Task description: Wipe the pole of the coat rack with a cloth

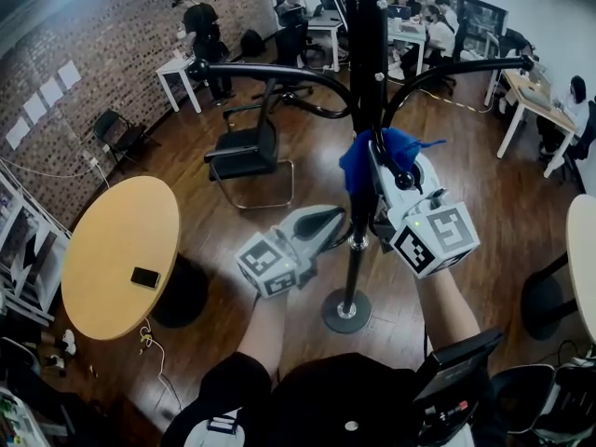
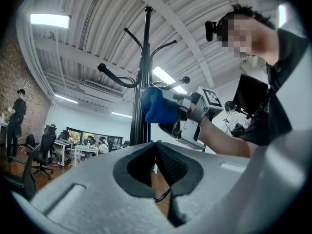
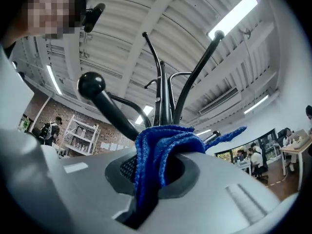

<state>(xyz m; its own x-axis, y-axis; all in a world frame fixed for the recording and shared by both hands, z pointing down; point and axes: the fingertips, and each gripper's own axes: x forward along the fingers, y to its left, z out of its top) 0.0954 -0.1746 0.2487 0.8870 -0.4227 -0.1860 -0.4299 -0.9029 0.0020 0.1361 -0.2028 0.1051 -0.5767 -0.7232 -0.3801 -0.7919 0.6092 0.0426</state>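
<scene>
— Starting at the left: what's over there?

— A round wooden table [image 1: 112, 240] at nine o'clock with a phone [image 1: 144, 277] on it, and a black chair [image 1: 247, 152] at about eleven. Both are well apart from the rack, so neither matters.

— And the left gripper [image 1: 326, 223]?

— Its jaws are pressed together on nothing. The tips aim toward two o'clock at the pole [image 1: 369, 63], just beside it and low down. I can't tell whether it touches.

— The pole itself?

— Black and upright. In the head view it runs from twelve to six and ends at the round base [image 1: 346, 311]. Curved hooks [image 1: 270, 73] branch off higher up.

— Where's the cloth [image 1: 354, 168]?

— It's blue and bunched, pinched in the right gripper [image 1: 377, 156], whose jaws are clamped on it. It sits at the pole just below where the hooks root, seemingly touching the shaft.

— So which gripper does the wiping?

— The right one. It has the cloth, and the pole lies at its nine o'clock. I judge the stroke should follow the long axis, down toward six, with the cloth pressed toward nine.

— Anything in the way?

— The left gripper sits lower beside the same shaft, so a downward pass would likely meet it unless it clears. The hook roots block travel upward.
</scene>
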